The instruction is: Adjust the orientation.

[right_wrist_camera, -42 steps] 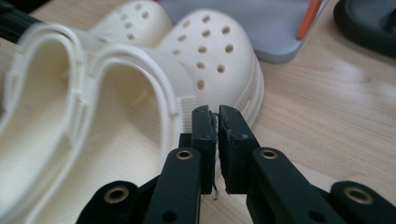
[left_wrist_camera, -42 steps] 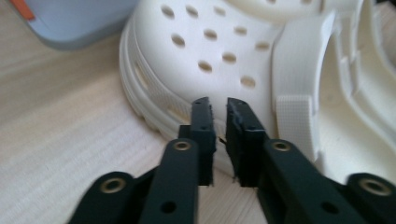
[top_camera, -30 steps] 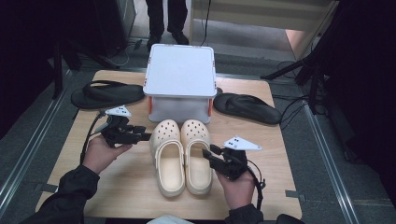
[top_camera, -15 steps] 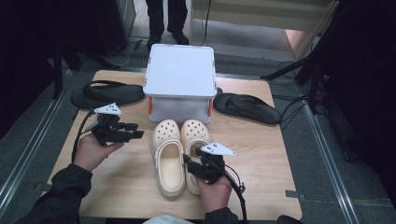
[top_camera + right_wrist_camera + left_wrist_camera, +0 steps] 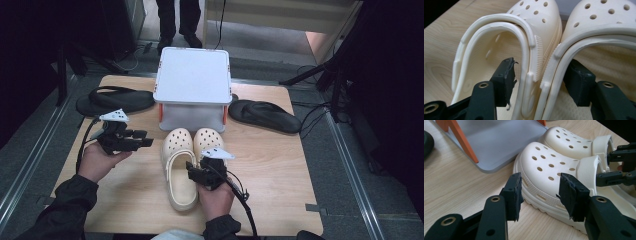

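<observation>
Two clogs (image 5: 189,167) lay lengthwise, toes at the box (image 5: 192,85); your right gripper (image 5: 536,82), jaws just spread, straddled their inner walls unclamped.

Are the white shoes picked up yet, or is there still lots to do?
Not picked up yet. The two cream clogs lie side by side on the table before the closed box. The right gripper has just opened its jaws, one inside each clog, astride their two touching side walls, not pinching. The left gripper hangs open beside them. Gripping and lifting are still left.
</observation>
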### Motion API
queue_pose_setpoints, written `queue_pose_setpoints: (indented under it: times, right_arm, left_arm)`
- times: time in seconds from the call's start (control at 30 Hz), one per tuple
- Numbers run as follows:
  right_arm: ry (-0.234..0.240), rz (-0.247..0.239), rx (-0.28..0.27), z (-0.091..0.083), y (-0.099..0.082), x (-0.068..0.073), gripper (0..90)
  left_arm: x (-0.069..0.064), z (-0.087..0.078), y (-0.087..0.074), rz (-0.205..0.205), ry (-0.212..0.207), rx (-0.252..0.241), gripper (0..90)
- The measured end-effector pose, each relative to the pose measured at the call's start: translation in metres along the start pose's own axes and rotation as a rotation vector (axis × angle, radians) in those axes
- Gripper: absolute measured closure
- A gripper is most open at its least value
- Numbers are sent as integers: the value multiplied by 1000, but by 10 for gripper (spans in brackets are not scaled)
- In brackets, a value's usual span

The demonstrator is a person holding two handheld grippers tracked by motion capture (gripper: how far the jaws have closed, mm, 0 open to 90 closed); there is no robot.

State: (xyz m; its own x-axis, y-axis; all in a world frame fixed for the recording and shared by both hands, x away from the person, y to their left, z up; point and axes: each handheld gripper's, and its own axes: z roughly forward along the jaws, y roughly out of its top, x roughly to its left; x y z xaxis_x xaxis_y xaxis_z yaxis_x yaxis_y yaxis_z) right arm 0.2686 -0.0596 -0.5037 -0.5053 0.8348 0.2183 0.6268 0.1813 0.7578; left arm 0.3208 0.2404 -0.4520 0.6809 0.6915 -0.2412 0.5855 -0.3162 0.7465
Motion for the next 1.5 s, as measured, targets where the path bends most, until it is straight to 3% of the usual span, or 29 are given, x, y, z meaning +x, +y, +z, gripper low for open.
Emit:
queue_pose_setpoints:
  times: [0.2,0.57,0.8,0.93,1.13,1.33,1.5]
  right_arm:
    - [-31,7,39,5,5,1,516]
    - [-46,23,78,3,11,0,651]
    - [-43,14,87,1,12,-2,665]
    - [-29,1,99,0,14,-6,668]
    - [29,-21,110,-8,17,-12,672]
    - [88,-71,123,-19,25,-20,671]
    - [109,-92,138,-25,32,-29,671]
  left_arm:
    - [1,0,2,-9,1,-5,548]
    - [1,1,8,-23,-11,2,628]
    - [2,0,14,-27,-14,-9,616]
    - [6,0,20,-22,-24,-4,681]
    - [9,-2,47,29,-24,50,898]
    - [17,-4,88,43,-37,47,900]
    - [30,3,121,47,8,56,900]
